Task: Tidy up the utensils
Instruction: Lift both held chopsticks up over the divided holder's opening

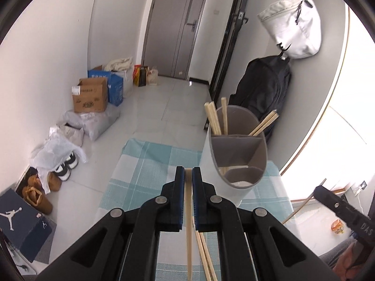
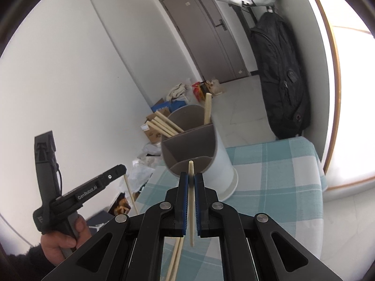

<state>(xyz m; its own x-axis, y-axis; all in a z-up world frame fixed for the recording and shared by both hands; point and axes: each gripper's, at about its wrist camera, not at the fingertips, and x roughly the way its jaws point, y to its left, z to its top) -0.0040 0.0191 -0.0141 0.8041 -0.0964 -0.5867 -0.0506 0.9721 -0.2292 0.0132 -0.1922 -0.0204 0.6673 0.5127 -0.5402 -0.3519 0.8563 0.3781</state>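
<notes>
The left gripper [image 2: 121,172], seen from the right wrist camera, carries the white word "GenRobot.AI" on its black side. In the left wrist view the right gripper [image 1: 321,193] shows the letters "DAS". Far left of it, a dark blue shoe box [image 1: 21,224] bears a white jumping-man logo; print on the brown carton [image 1: 90,97] is unreadable

The utensil holder [image 1: 236,154] is the one tall obstacle on the checked tablecloth [image 1: 145,168], standing at its far right part. Left of the utensil holder the cloth lies bare to its far edge, leaving open room. The holder's near compartments are open at the top; its far compartments are crowded by chopsticks [image 1: 214,118] that lean out over the rim to left and right. Close behind the holder, a black backpack [image 1: 264,89] stands against the wall.
</notes>
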